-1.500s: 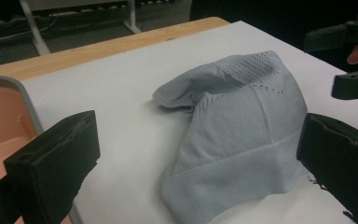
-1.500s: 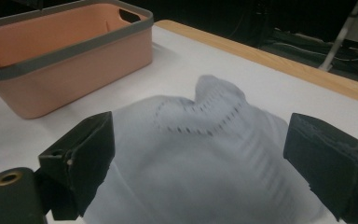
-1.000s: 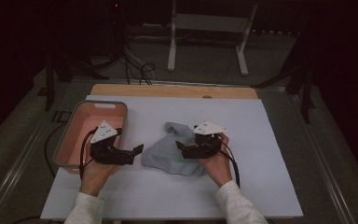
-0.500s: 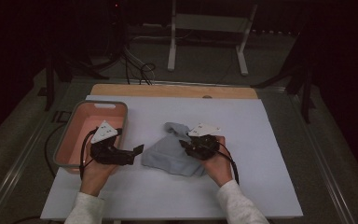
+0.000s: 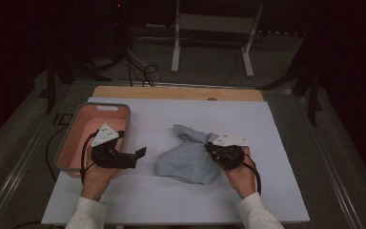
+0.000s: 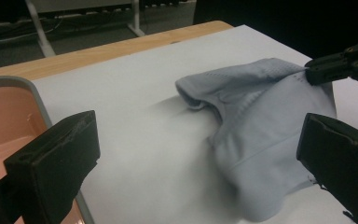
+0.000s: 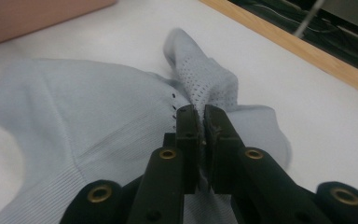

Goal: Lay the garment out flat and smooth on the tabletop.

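Observation:
A grey-blue cloth lies bunched in the middle of the white table cover. My right gripper has just been closing on its right side. In the right gripper view the jaws are pressed together on a raised fold of the perforated cloth. My left gripper is open by the bin's right rim and points at the cloth, a short gap away. In the left gripper view its jaws stand wide apart around the cloth, with the right gripper pinching the far edge.
A pink bin with a grey rim sits at the left of the cover, under my left hand. A wooden table edge runs along the back. Stand legs and cables lie on the floor beyond.
The right gripper's jaws closed on the cloth's fold, and the hand shifted a little to the right, drawing the cloth's edge with it. The left gripper kept still.

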### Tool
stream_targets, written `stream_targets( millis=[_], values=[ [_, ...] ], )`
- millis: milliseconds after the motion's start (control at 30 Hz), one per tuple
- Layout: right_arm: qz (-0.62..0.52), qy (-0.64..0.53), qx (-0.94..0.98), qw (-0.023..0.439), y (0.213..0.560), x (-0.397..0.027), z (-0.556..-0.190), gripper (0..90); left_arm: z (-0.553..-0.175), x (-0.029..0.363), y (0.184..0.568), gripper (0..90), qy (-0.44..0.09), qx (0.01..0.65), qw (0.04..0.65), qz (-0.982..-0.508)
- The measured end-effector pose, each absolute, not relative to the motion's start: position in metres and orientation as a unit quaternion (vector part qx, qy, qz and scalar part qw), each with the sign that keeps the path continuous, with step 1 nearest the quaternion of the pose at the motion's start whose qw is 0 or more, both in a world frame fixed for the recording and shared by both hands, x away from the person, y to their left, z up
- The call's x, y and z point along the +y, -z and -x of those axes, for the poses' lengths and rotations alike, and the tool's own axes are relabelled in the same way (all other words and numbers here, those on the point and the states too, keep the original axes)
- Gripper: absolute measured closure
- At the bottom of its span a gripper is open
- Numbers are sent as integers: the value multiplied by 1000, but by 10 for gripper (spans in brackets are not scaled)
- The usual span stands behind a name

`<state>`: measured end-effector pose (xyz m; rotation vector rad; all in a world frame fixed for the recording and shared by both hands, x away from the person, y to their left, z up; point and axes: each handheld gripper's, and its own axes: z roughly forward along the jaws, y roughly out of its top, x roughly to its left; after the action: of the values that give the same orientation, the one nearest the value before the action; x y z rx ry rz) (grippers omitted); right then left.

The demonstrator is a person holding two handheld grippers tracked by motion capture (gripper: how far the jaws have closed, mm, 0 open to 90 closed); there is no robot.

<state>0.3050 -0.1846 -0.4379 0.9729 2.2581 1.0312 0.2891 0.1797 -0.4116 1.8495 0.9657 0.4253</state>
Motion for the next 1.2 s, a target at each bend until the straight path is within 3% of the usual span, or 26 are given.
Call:
stream_targets(
  millis=[433,500,633,733,1200],
  values=[
    [-438,-351,783,267,454,-259,-295,844,-289,179,413,5,-171,398,485,-759],
    [-456,-348,777,260,459,-268,-295,755,-289,178,414,4,-170,398,486,-760],
    [-468,-360,764,260,456,-273,-291,417,-289,176,415,4,-168,396,484,-762],
    [-454,-374,763,267,448,-265,-286,322,-289,174,415,4,-167,395,484,-763],
    [-387,-396,803,221,449,-207,-273,259,-289,172,415,4,-166,391,485,-764]
  ],
)
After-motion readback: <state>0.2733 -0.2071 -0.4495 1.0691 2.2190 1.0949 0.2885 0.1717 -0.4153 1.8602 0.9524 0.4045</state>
